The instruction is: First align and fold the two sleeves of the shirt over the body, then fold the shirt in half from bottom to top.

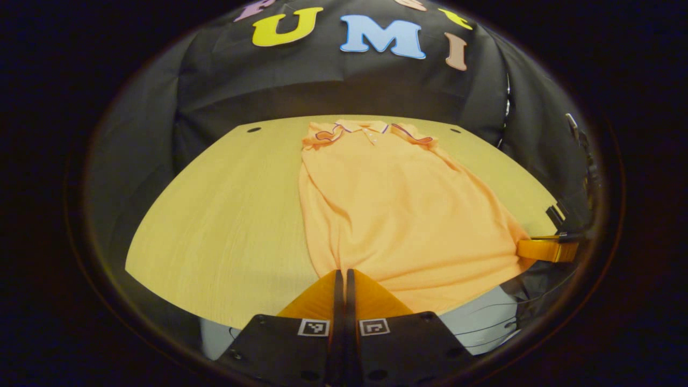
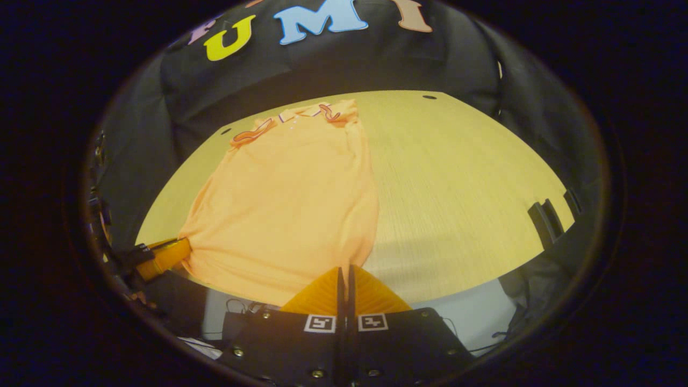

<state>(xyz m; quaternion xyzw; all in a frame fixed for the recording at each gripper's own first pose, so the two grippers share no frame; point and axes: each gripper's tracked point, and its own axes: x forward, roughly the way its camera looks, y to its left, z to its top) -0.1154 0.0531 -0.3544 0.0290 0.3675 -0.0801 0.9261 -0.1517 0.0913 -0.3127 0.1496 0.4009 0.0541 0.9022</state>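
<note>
Shirt [image 1: 398,215] lies flat on the pale wooden bench [image 1: 226,226], an orange polo with its collar [image 1: 360,130] toward the far edge under the black cloth wall and its hem along the near edge. In the left gripper view it fills the centre and right of the frame; in the right gripper view the shirt [image 2: 285,209] sits centre left, with bare bench [image 2: 462,188] stretching off to the right. The sleeves look already laid in over the body, since the sides run as fairly straight edges from shoulder to hem.

Little else stands about. Small dark holes [image 1: 253,129] mark the far corners of the bench. In the right gripper view a dark bracket or clamp [image 2: 544,221] sits at the bench's edge at the right of the frame, well apart from the shirt. Some thin cables [image 2: 239,306] hang below the near edge. Nothing lies on top of the cloth.

The left tongs [image 1: 344,277] sit at the bottom centre of their own view, fingers pressed together at the hem's lower left corner; the cloth seems pinched between them. The right tongs [image 2: 344,274] are likewise closed at the bottom centre of their view, meeting the hem's other corner. Each also shows in the other's view: the right tongs [image 1: 543,250] at the right edge, the left tongs [image 2: 166,255] at lower left, both lying low and level with the bench edge, pointing in at the hem.
</note>
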